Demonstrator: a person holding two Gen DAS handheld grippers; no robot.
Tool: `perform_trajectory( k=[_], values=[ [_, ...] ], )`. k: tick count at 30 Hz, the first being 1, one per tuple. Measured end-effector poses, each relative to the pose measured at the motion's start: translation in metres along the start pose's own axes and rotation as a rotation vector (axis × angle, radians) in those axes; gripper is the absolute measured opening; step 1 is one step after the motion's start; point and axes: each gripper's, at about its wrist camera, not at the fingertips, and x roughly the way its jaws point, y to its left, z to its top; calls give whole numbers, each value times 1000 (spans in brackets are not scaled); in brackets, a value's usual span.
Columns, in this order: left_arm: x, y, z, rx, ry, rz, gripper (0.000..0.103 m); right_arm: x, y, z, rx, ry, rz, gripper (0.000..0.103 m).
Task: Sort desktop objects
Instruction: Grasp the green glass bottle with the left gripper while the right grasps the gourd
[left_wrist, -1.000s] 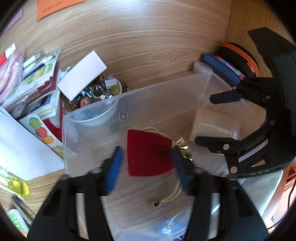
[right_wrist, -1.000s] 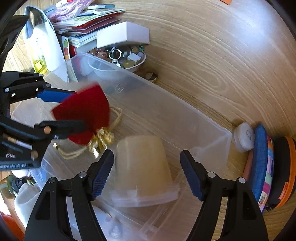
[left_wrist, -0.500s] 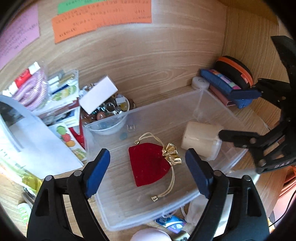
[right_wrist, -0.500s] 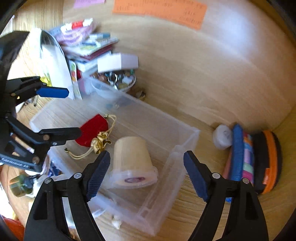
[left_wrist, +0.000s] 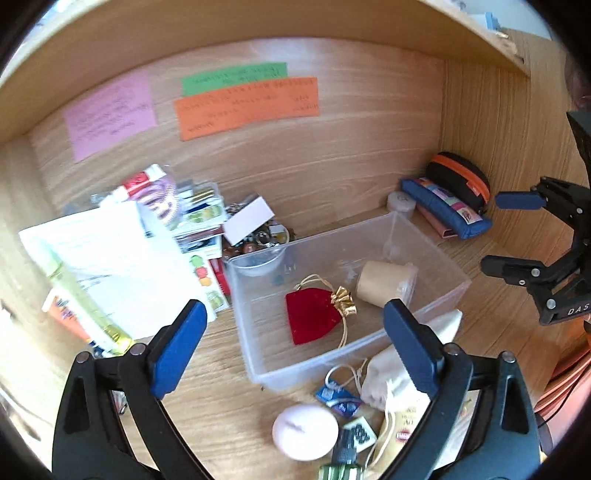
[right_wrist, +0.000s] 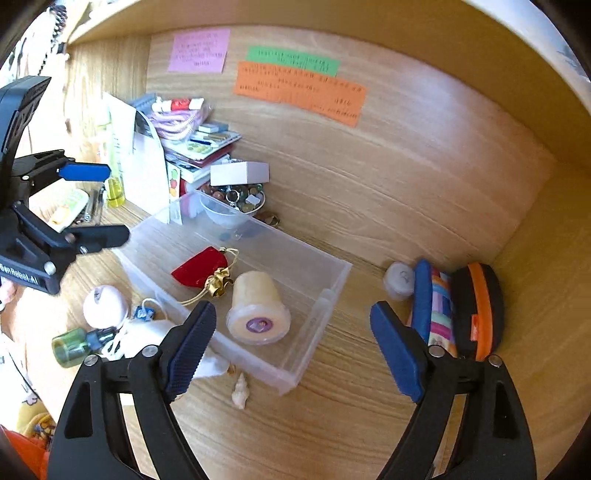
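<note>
Red pouch (left_wrist: 312, 319): flat in clear bin (left_wrist: 436, 254), ahead between left gripper (left_wrist: 295, 350) fingers, gold tie toward beige cup (left_wrist: 380, 282).
Bin contents: two, pouch and cup lying on its side, touching neither gripper.
Left gripper: spread wide, empty, raised above bin's near edge.
Right gripper (right_wrist: 291, 350): released, empty, bin ahead-left of it.
Surface: wood-grain desk (right_wrist: 351, 417), wooden back wall.
Wall notes: three, pink (right_wrist: 199, 50), green (right_wrist: 293, 59), orange (right_wrist: 299, 92).

Sticky notes (left_wrist: 245, 99) text blurred, bowl (right_wrist: 236, 210) half hidden behind bin wall (right_wrist: 207, 206)
</note>
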Motion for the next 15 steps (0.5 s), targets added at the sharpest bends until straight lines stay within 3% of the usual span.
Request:
perform_trajectory(
  k=[7, 15],
  values=[
    [-16, 10, -32, -39, 19, 41, 100, -17, 8, -25, 13, -28, 1, 87],
    [-7, 21, -86, -92, 137, 52, 100, -9, 21, -60, 23, 24, 20, 87]
  ],
)
